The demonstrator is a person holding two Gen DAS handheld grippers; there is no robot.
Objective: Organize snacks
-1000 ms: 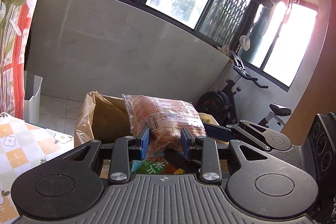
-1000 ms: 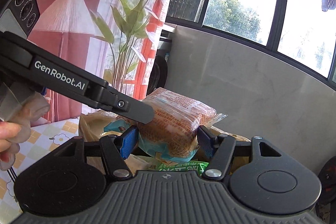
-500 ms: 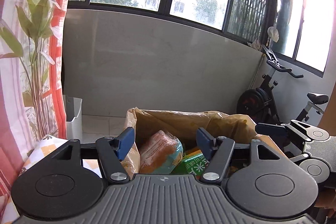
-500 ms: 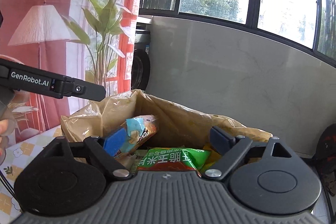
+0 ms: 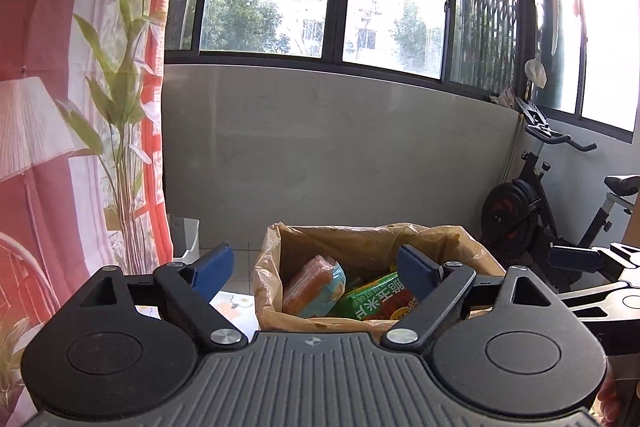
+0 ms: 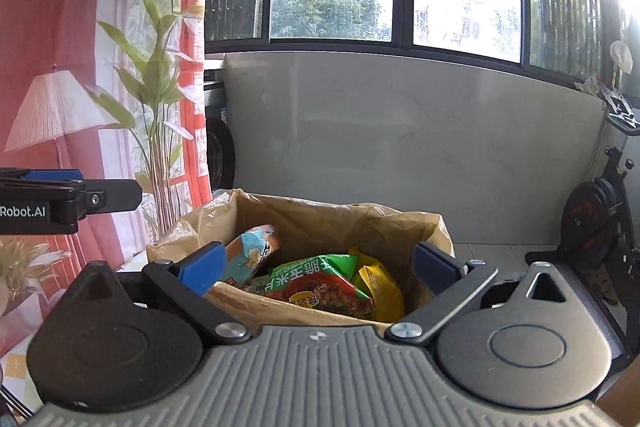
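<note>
A box lined with a yellowish plastic bag (image 5: 280,247) (image 6: 400,223) stands ahead and holds snack packs. An orange and light-blue pack (image 5: 312,285) (image 6: 250,259) lies at its left side. A green and red pack (image 5: 376,297) (image 6: 320,281) and a yellow pack (image 6: 380,285) lie beside it. My left gripper (image 5: 316,269) is open and empty, back from the box's near rim. My right gripper (image 6: 320,265) is open and empty, its blue fingertips either side of the box. The left gripper also shows at the left edge of the right wrist view (image 6: 60,199).
A table with a flowered checked cloth (image 5: 236,303) carries the box. A printed curtain (image 5: 100,107) hangs at the left. A grey wall (image 6: 400,131) under windows lies behind. An exercise bike (image 5: 532,203) stands at the right.
Both grippers held the orange and blue pack over the box one second ago. They let go, the pack dropped into the box, and both grippers opened wide and pulled back.
</note>
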